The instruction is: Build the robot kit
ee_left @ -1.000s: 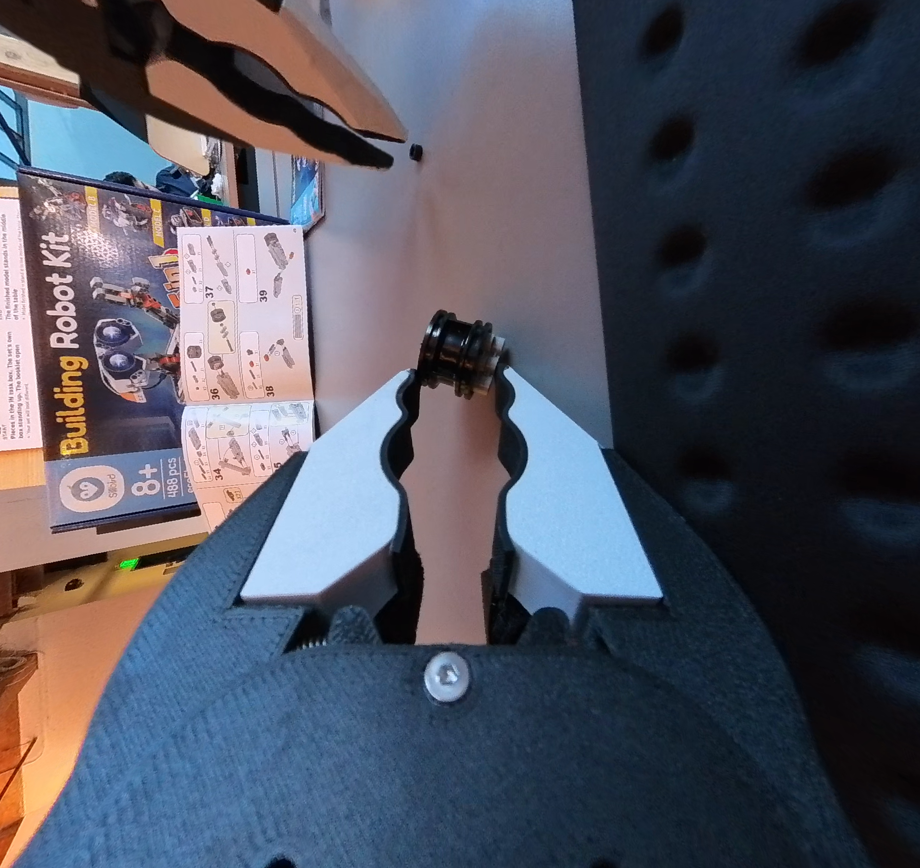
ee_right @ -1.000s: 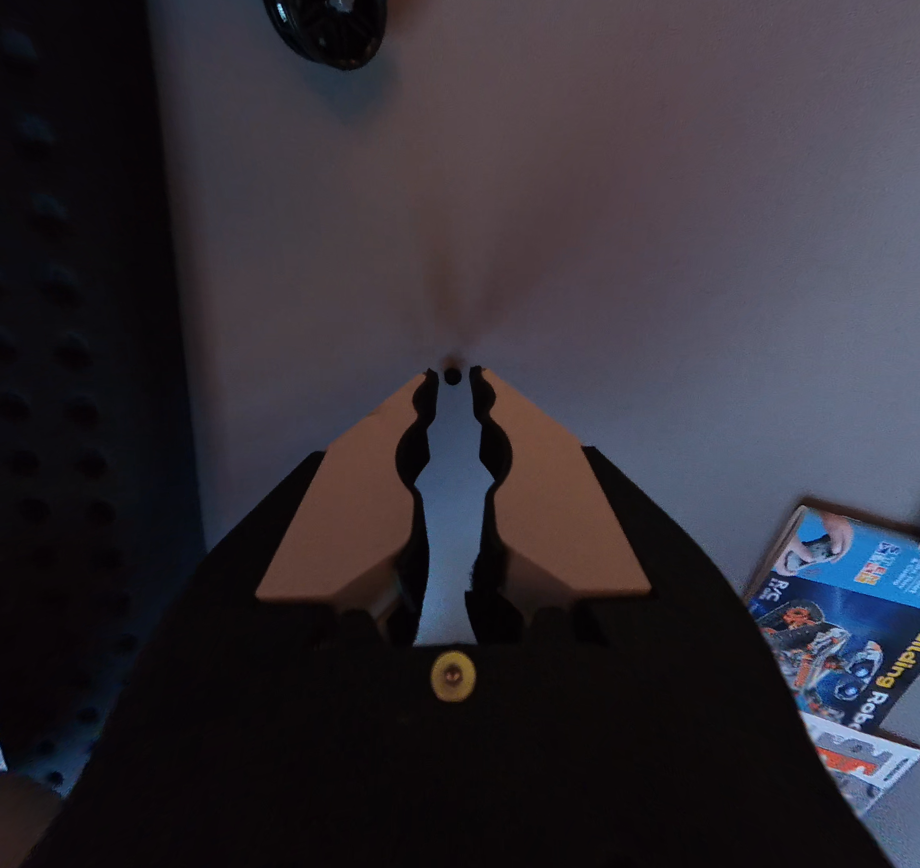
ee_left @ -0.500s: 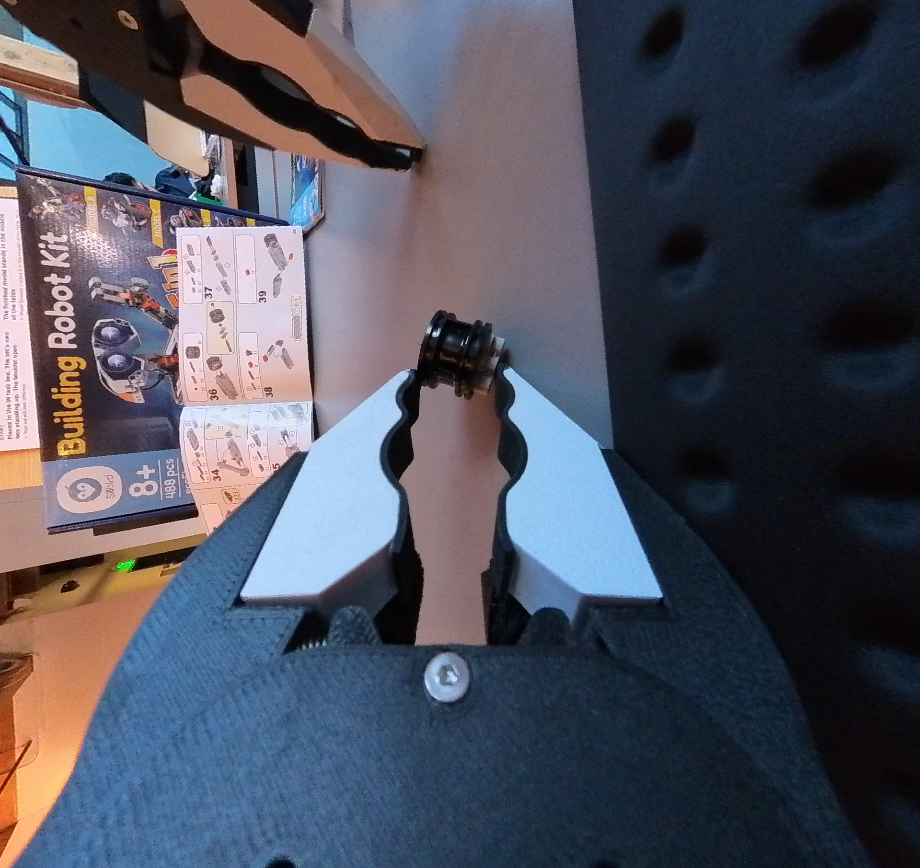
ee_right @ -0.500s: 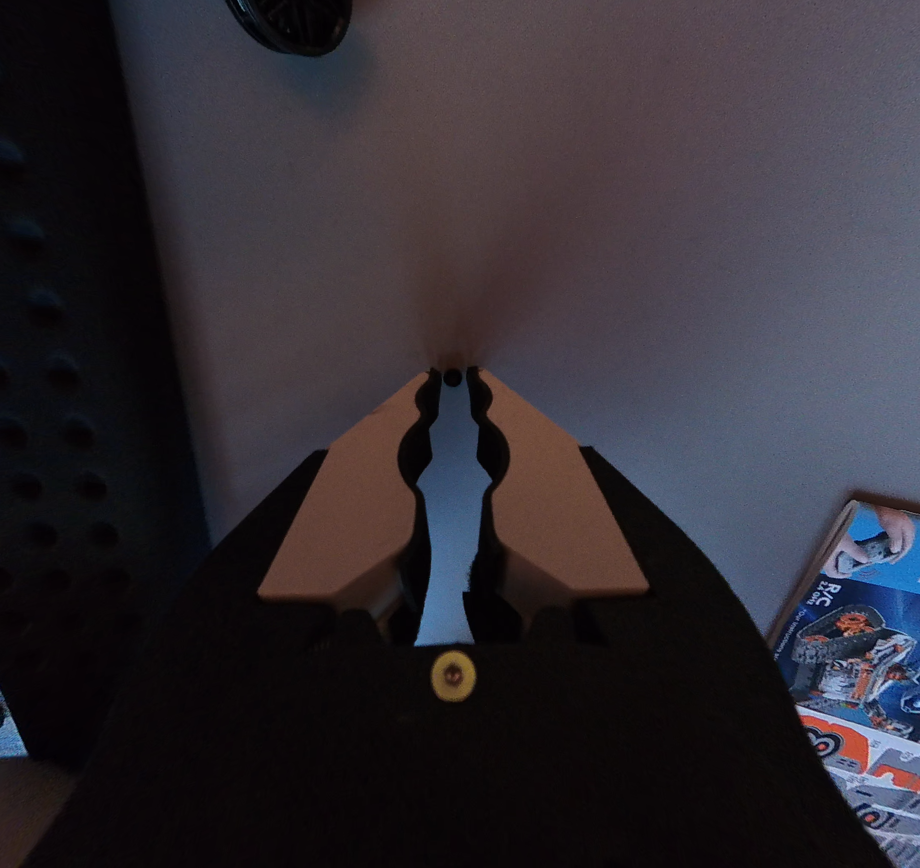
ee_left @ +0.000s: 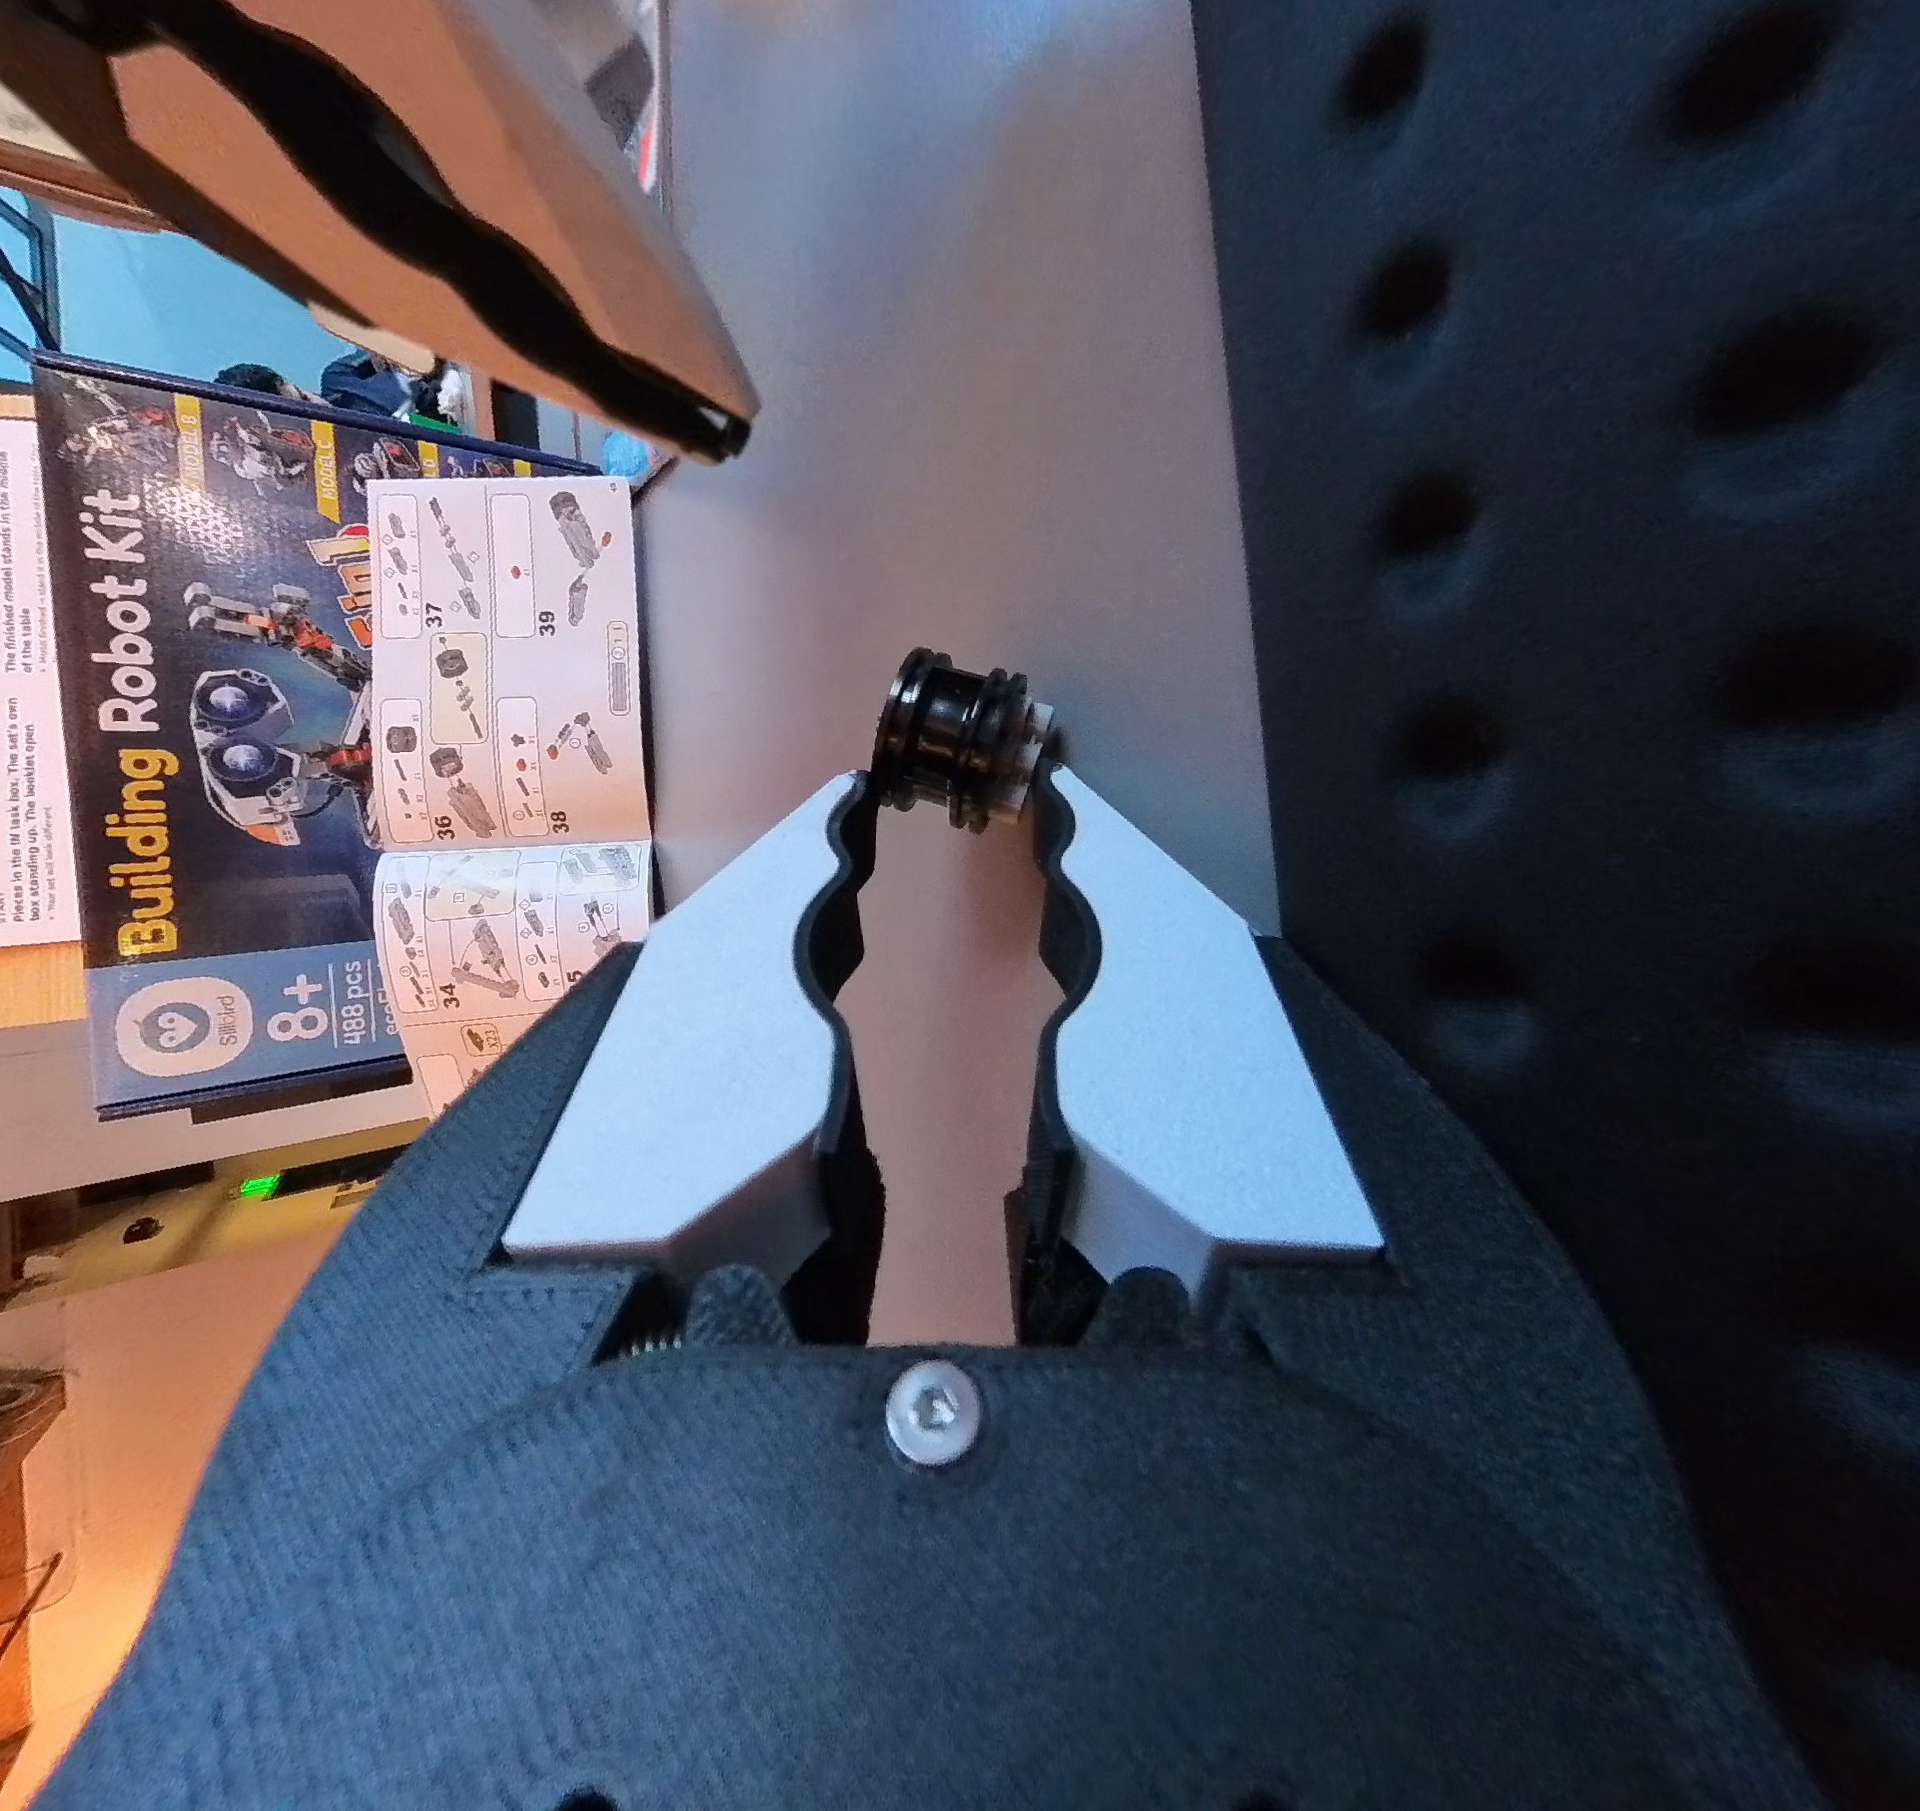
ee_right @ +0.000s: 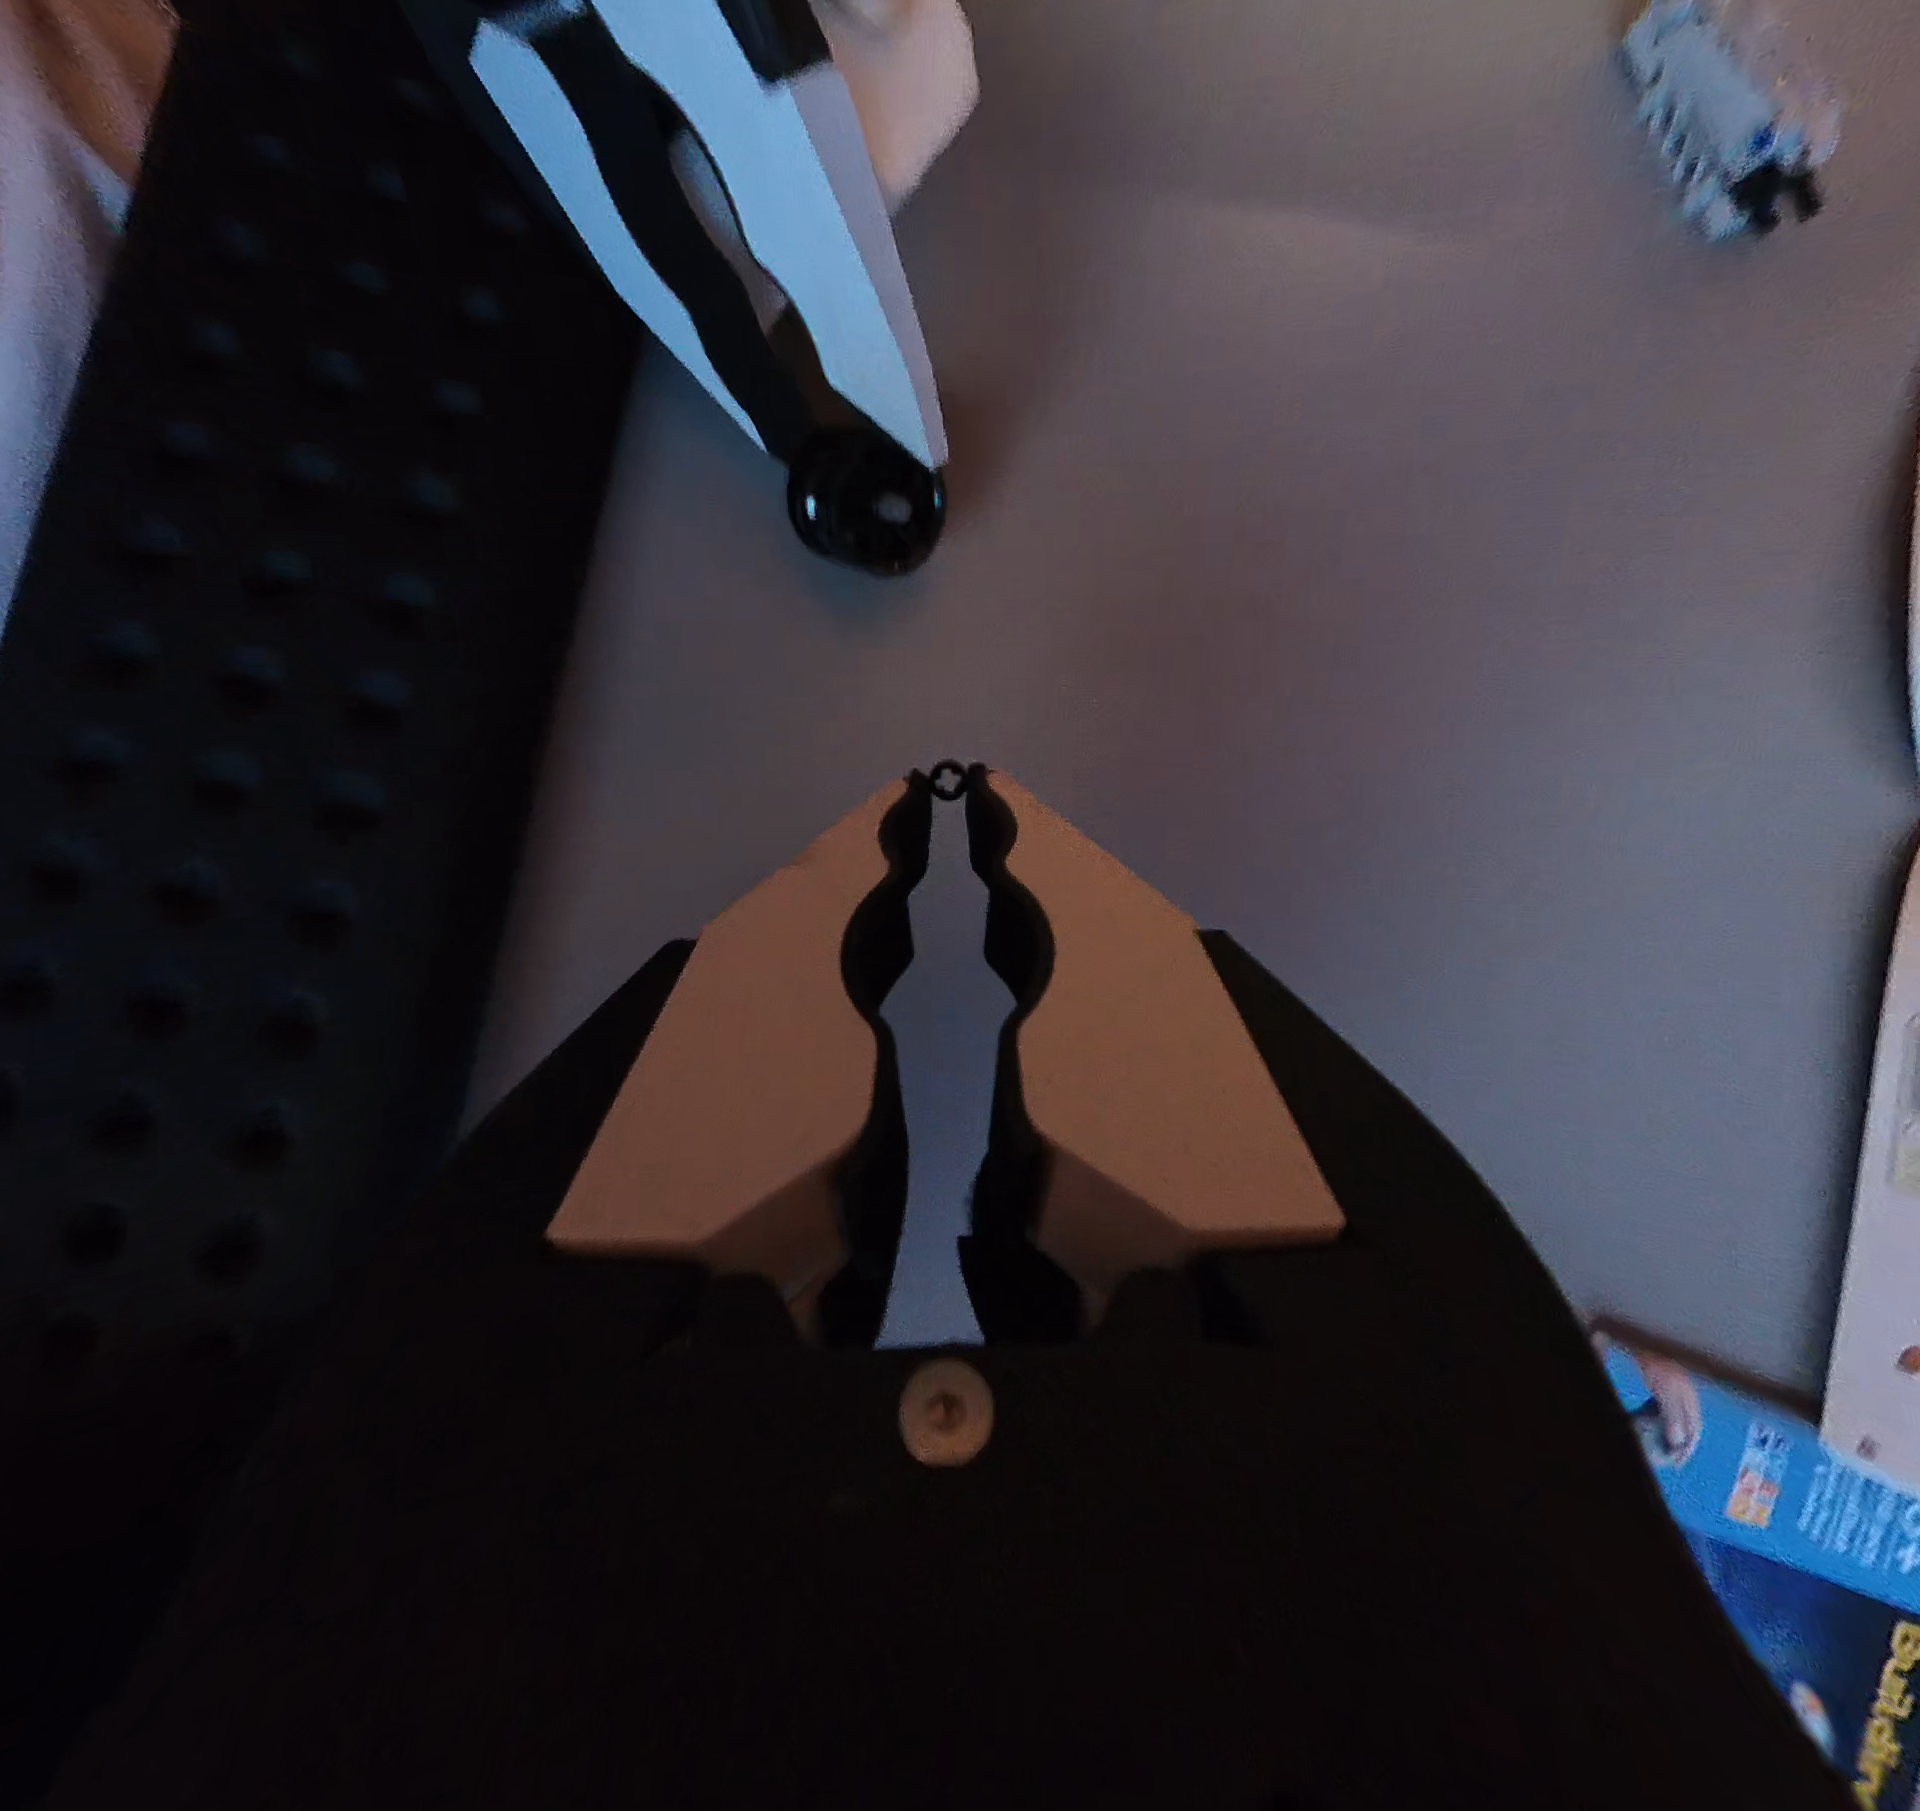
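The left gripper [ee_left: 954,779] is pinching a black toy wheel hub [ee_left: 961,748] at its fingertips above the grey bench [ee_left: 935,307], while the right gripper [ee_right: 945,781] is nipping a tiny black bushing [ee_right: 947,781], with a kit box [ee_left: 208,722] and instruction booklet [ee_left: 509,681] nearby.

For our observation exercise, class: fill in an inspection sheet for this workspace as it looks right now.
Surface: pale grey table, dark perforated mat beside it.
Job's things: black wheel; tiny black ring.
Clutter: kit box, open booklet, small grey model.
Claws: left claw shut on the wheel; right claw shut on the ring.
Cables: nothing seen.
Surroundings: blue wall, shelf.
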Tool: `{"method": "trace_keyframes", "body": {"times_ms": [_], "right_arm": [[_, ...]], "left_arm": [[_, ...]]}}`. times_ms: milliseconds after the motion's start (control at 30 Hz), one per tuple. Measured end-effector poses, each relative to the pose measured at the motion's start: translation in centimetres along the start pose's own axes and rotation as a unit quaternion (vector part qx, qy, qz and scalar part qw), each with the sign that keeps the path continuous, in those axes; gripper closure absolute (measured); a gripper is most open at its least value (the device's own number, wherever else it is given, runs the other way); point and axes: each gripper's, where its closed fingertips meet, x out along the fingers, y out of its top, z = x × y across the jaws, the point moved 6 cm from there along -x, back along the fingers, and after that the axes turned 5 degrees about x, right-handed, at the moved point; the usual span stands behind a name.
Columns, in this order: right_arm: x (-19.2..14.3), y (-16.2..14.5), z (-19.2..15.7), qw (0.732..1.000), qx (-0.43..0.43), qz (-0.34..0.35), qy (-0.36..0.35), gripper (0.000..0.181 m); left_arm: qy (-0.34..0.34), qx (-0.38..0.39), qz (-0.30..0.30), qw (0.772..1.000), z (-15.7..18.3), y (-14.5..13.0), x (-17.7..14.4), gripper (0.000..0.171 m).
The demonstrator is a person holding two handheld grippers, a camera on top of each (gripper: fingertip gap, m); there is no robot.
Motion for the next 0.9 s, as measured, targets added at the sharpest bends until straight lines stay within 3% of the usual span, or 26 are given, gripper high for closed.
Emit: {"method": "trace_keyframes", "body": {"times_ms": [167, 267, 367, 500, 700, 767, 900], "right_arm": [[0.7, 1.8, -0.2, 0.999, -0.001, 0.032, 0.011, 0.175], [1.6, 2.8, 0.5, 0.991, 0.102, 0.055, 0.064, 0.175], [2.7, 3.0, 1.0, 0.956, 0.231, 0.041, 0.174, 0.175], [4.2, 2.8, 1.6, 0.909, 0.322, 0.019, 0.262, 0.175], [5.6, 1.8, 1.8, 0.852, 0.411, 0.003, 0.324, 0.175], [5.8, 1.6, 1.7, 0.854, 0.406, 0.001, 0.325, 0.175], [5.7, 1.8, 1.6, 0.887, 0.349, 0.008, 0.302, 0.175]], "left_arm": [[0.003, 0.004, 0.0, 1.0, 0.0, 0.0, 0.0, 0.143], [0.001, 0.004, -0.001, 1.0, 0.0, 0.0, 0.0, 0.143], [0.002, 0.006, -0.001, 1.0, 0.0, 0.0, 0.0, 0.143], [0.001, 0.005, -0.001, 1.0, 0.0, 0.0, 0.0, 0.143], [-0.001, 0.003, 0.0, 1.0, -0.1, 0.0, 0.0, 0.143], [-0.001, 0.003, 0.0, 1.0, -0.1, 0.0, 0.0, 0.143], [0.0, 0.003, -0.001, 1.0, -0.1, 0.0, 0.0, 0.143]]}}
